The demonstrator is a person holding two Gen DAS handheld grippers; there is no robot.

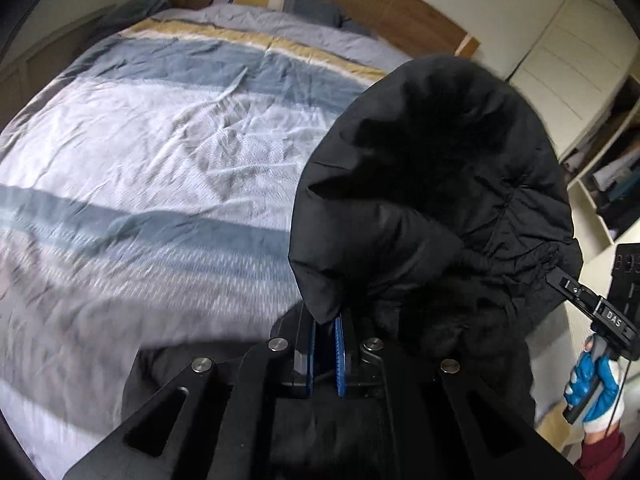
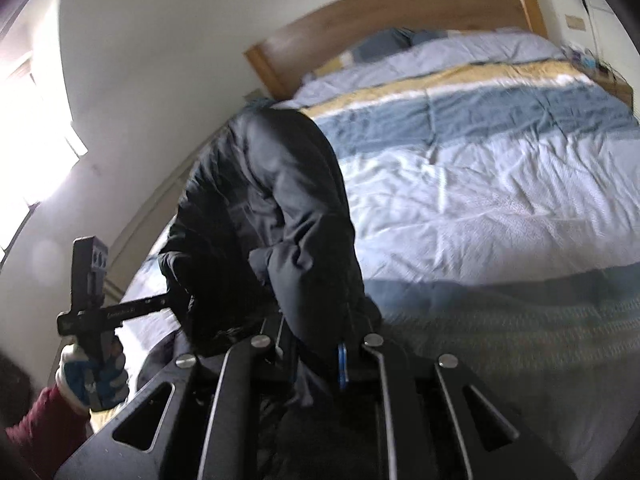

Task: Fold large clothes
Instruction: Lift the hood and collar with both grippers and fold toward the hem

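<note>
A large black padded jacket (image 1: 440,200) hangs in the air over the bed, held by both grippers. My left gripper (image 1: 326,330) is shut on a fold of the jacket, its blue pads pressed close together. My right gripper (image 2: 316,344) is shut on another part of the jacket (image 2: 272,208), which drapes over its fingers and hides most of them. The right gripper also shows at the right edge of the left wrist view (image 1: 596,308), and the left gripper at the left of the right wrist view (image 2: 120,312).
The bed (image 1: 160,160) has a blue, white and yellow striped duvet and a wooden headboard (image 2: 400,8). Pillows (image 1: 280,4) lie at the head. White shelving (image 1: 612,184) stands to the right. A bright window (image 2: 24,128) is on the left.
</note>
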